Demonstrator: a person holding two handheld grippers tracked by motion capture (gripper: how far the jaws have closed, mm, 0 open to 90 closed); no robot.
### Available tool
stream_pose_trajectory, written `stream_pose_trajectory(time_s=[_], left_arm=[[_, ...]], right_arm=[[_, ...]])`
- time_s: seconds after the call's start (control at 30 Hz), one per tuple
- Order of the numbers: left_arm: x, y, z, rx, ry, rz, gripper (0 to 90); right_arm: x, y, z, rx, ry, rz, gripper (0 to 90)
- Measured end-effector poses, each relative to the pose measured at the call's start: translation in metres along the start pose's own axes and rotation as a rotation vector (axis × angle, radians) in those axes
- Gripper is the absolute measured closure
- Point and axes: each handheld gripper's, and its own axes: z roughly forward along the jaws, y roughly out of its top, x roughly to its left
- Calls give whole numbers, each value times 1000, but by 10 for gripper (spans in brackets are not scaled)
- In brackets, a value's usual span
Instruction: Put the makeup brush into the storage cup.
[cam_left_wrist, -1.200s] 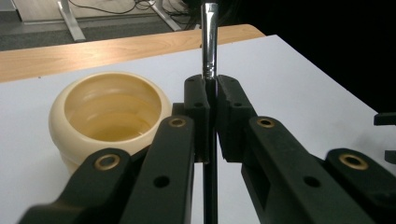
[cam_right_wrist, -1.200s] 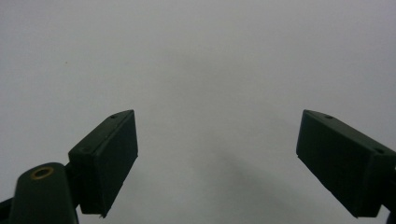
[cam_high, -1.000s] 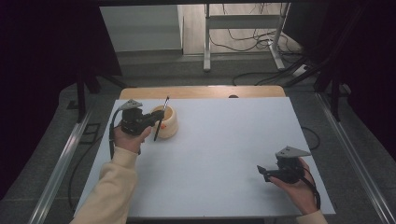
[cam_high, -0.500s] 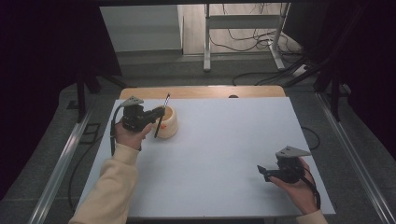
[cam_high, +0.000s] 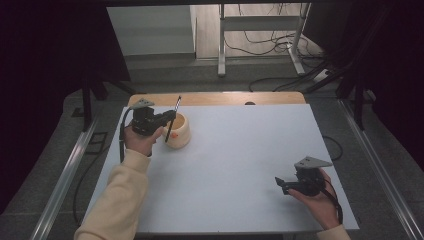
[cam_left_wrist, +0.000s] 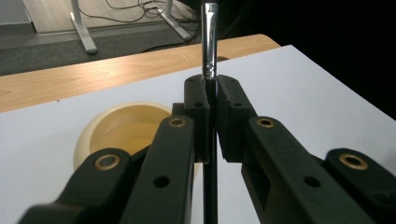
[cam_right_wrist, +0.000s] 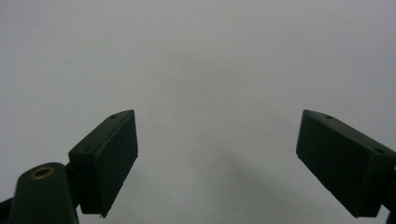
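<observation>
My left gripper is shut on a thin black brush, which stands nearly upright and tilts slightly. In the left gripper view the pads clamp the black handle just below the brush's metal ferrule. A cream bowl sits on the white table right beside this gripper, seen below and left of the jaws in the left gripper view as a hollow cream bowl. My right gripper hovers near the table's front right with its jaws wide apart and nothing between them.
The white table top has a bare wooden strip along its far edge. Beyond it are a floor with cables and a metal stand. Metal rails run along both sides of the table.
The left gripper with the brush has shifted slightly toward the far edge beside the bowl. The right gripper has stayed where it was.
</observation>
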Motion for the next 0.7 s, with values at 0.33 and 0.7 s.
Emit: stream_pose_trajectory(time_s=[0.33, 0.7], left_arm=[[6, 2, 7, -6, 10, -12, 838], [9, 13, 8, -19, 17, -17, 839]], right_arm=[[-1, -1, 0, 2, -2, -2, 129], [-1, 0, 0, 1, -3, -3, 130]])
